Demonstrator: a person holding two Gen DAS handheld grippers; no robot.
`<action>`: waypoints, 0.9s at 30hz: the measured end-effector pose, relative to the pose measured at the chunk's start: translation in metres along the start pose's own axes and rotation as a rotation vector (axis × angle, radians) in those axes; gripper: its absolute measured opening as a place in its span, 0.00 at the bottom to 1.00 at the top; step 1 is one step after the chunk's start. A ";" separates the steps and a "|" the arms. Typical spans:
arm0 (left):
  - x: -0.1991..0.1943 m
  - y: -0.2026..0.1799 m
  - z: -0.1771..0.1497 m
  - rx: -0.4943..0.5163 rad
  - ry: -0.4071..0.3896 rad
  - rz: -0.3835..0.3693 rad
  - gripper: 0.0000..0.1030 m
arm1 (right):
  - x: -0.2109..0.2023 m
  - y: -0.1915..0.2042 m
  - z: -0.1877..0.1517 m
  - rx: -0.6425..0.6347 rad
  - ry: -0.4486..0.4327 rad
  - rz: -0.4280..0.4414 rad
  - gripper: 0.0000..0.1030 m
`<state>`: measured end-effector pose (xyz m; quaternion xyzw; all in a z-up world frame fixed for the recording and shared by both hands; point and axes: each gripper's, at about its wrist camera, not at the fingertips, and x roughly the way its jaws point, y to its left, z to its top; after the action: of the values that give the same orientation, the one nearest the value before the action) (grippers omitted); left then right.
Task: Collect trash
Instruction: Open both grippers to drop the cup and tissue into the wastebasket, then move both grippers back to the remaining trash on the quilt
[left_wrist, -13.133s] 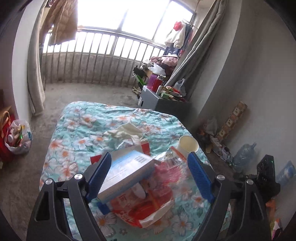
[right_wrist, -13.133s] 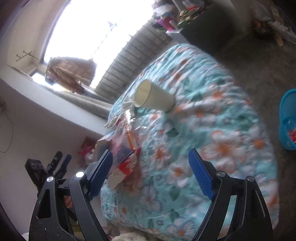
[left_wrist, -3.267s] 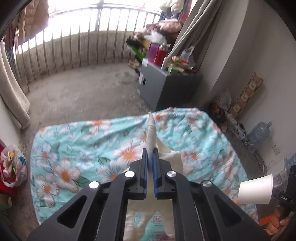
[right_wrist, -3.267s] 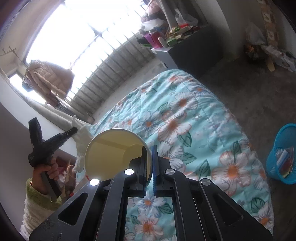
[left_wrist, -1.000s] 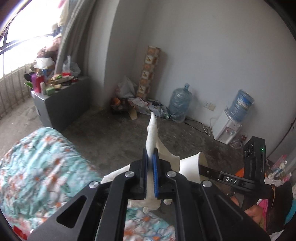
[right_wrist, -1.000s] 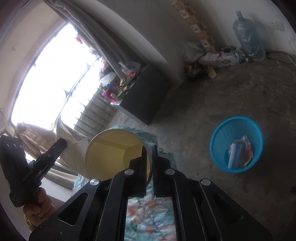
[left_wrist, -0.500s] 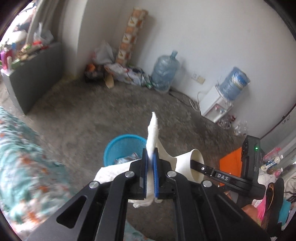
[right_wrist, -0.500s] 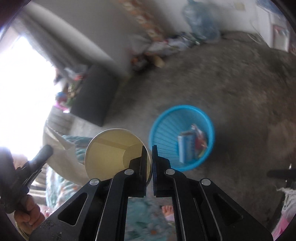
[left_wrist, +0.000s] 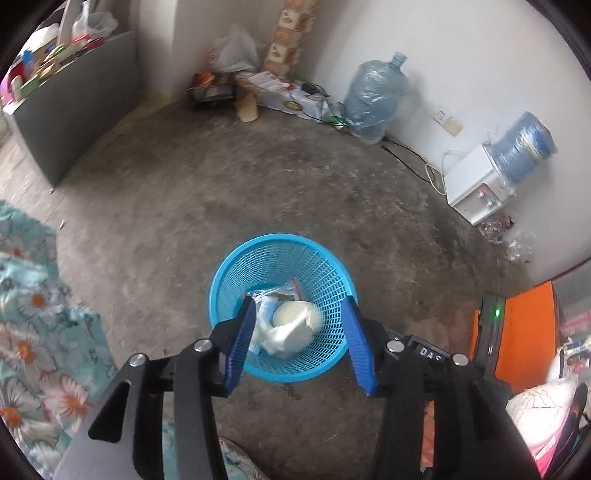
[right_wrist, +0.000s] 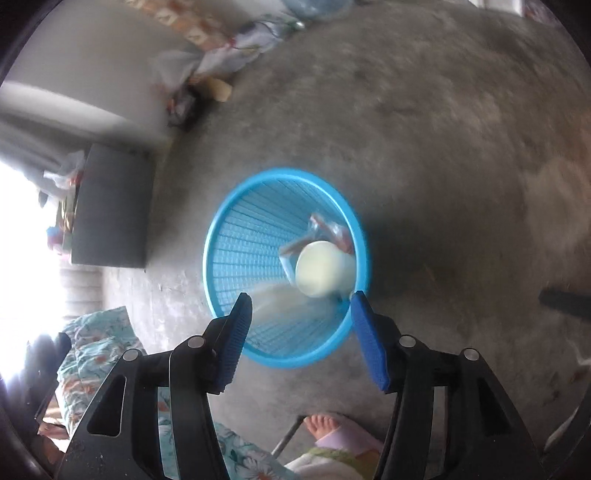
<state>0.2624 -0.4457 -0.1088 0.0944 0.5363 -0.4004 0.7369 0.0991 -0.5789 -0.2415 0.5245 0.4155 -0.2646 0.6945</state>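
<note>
Both your grippers hung right above the blue basket (left_wrist: 221, 291), pointing down into it. Your left gripper (left_wrist: 300, 341) and right gripper (right_wrist: 301, 341) had just opened, with nothing between their jaws. The cup (right_wrist: 319, 275) and tissue (left_wrist: 280, 338) lay inside, straight below you.

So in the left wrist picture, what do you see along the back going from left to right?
Grey cabinet → white plastic bag → brown patterned column → clear water jug → white water dispenser with a blue bottle on top.
</note>
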 end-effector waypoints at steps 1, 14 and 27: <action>-0.006 0.001 -0.002 0.006 -0.014 -0.001 0.50 | -0.005 -0.003 -0.006 0.003 -0.005 0.022 0.53; -0.176 -0.006 -0.054 0.074 -0.228 -0.028 0.74 | -0.095 0.066 -0.059 -0.235 -0.086 0.160 0.68; -0.355 0.074 -0.183 -0.020 -0.459 0.121 0.85 | -0.152 0.181 -0.164 -0.665 0.011 0.317 0.76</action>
<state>0.1458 -0.1185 0.1027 0.0256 0.3519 -0.3612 0.8632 0.1168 -0.3773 -0.0363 0.3295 0.3959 -0.0016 0.8571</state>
